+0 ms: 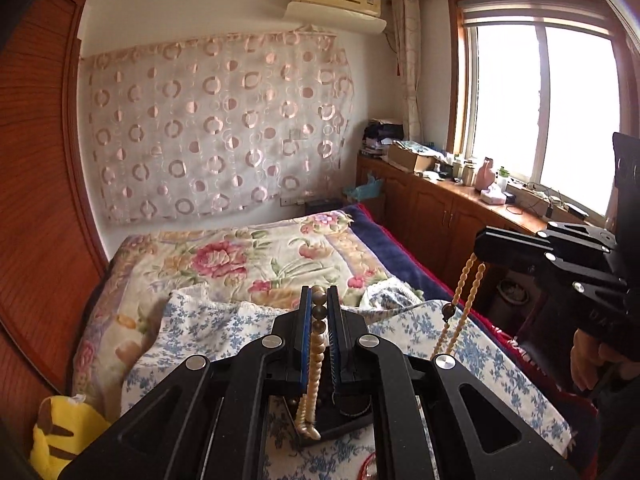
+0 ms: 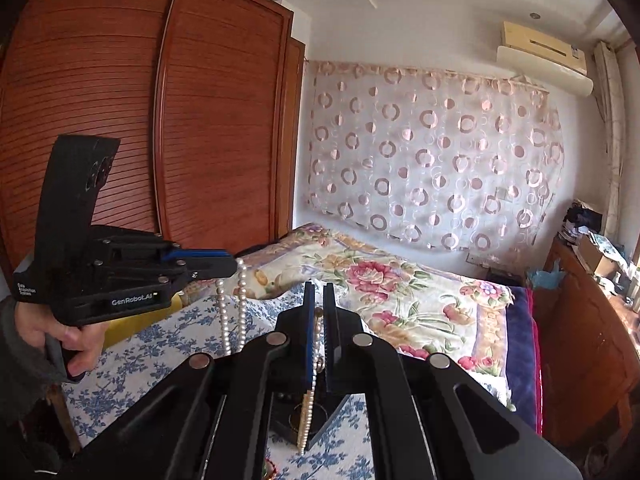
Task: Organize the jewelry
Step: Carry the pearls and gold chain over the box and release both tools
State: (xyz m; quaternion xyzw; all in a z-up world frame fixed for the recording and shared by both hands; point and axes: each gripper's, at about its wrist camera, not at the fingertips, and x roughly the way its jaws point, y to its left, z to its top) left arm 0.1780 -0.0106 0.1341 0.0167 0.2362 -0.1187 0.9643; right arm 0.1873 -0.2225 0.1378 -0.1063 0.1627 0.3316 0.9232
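A pearl necklace [image 1: 318, 354] with a few brown beads hangs between both grippers above the bed. My left gripper [image 1: 319, 294] is shut on one part of it; cream pearls drape down between its blue-padded fingers. In the right wrist view the left gripper [image 2: 234, 264] holds a hanging loop of pearls [image 2: 234, 312]. My right gripper [image 2: 319, 292] is shut on another part of the necklace [image 2: 310, 404]. In the left wrist view the right gripper [image 1: 478, 254] holds a double strand [image 1: 460, 304]. A black jewelry box [image 2: 300, 416] lies below on the blue-flowered cloth [image 1: 440, 320].
A bed with a floral quilt [image 1: 240, 256] lies ahead. A wooden wardrobe [image 2: 140, 112] stands to the left, a low wooden cabinet [image 1: 440, 204] with clutter under the window to the right. A yellow plush toy [image 1: 60, 436] sits at the left. Something red [image 1: 370, 468] lies near the bottom edge.
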